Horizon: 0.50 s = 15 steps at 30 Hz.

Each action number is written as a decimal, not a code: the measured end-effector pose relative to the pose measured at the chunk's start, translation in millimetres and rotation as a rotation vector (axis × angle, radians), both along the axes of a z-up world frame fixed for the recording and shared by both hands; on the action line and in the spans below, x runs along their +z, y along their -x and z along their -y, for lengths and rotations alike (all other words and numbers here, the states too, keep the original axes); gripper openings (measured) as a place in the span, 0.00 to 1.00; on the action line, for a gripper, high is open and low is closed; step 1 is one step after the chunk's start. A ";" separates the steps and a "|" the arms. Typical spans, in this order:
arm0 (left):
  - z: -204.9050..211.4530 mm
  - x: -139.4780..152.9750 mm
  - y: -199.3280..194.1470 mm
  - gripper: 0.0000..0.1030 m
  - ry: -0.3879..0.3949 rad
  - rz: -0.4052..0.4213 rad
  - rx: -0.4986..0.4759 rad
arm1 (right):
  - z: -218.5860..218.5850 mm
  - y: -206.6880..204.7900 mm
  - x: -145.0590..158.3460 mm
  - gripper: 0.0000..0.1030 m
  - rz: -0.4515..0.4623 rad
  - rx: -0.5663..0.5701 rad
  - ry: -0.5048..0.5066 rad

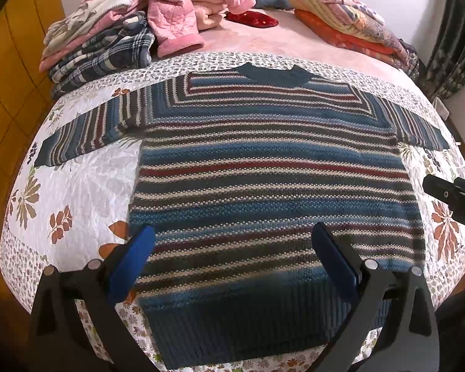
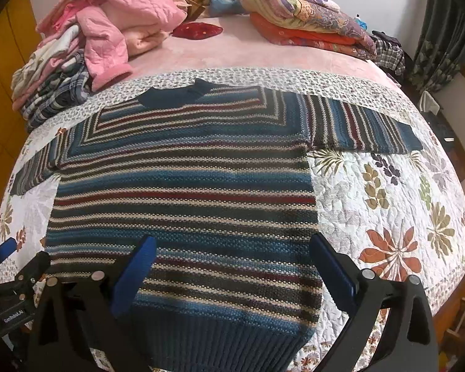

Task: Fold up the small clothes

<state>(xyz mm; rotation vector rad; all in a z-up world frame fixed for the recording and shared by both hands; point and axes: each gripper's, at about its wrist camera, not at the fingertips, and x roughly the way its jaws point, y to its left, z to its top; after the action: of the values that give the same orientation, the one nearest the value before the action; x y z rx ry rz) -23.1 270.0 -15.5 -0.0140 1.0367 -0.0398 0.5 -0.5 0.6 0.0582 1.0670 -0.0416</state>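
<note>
A striped knit sweater [image 1: 269, 167] in blue, dark grey, red and cream lies flat on the floral quilt [image 1: 83, 183], sleeves spread to both sides, collar at the far end. Its dark ribbed hem [image 1: 251, 316] is nearest me. My left gripper [image 1: 232, 248] hovers open over the hem's left part with nothing between its blue pads. In the right wrist view the same sweater [image 2: 183, 192] fills the middle, and my right gripper [image 2: 232, 257] stands open above the hem's right corner [image 2: 294, 319]. The right gripper's body [image 1: 455, 198] shows at the left view's right edge.
A heap of pink and plaid clothes [image 1: 130, 21] sits at the far left of the bed. Folded floral and orange blankets [image 1: 350, 21] lie at the far right, with a red cushion [image 1: 252, 18] between them. Green curtains [image 2: 443, 49] hang at the right; yellow cupboards [image 1: 12, 71] stand left.
</note>
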 end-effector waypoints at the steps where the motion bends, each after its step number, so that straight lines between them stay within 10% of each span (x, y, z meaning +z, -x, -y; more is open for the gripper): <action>1: -0.3 0.2 -0.2 0.97 -0.001 0.001 0.002 | 0.2 -0.1 0.1 0.96 -0.001 0.000 -0.001; 15: -0.2 2.2 0.0 0.97 -0.009 0.007 -0.003 | 0.4 -0.7 1.2 0.96 0.002 -0.005 -0.004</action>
<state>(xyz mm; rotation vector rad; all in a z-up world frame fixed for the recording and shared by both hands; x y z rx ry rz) -23.1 270.2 -13.4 -0.0036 1.0296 -0.0378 1.2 -0.9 1.8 0.0646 1.0653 -0.0438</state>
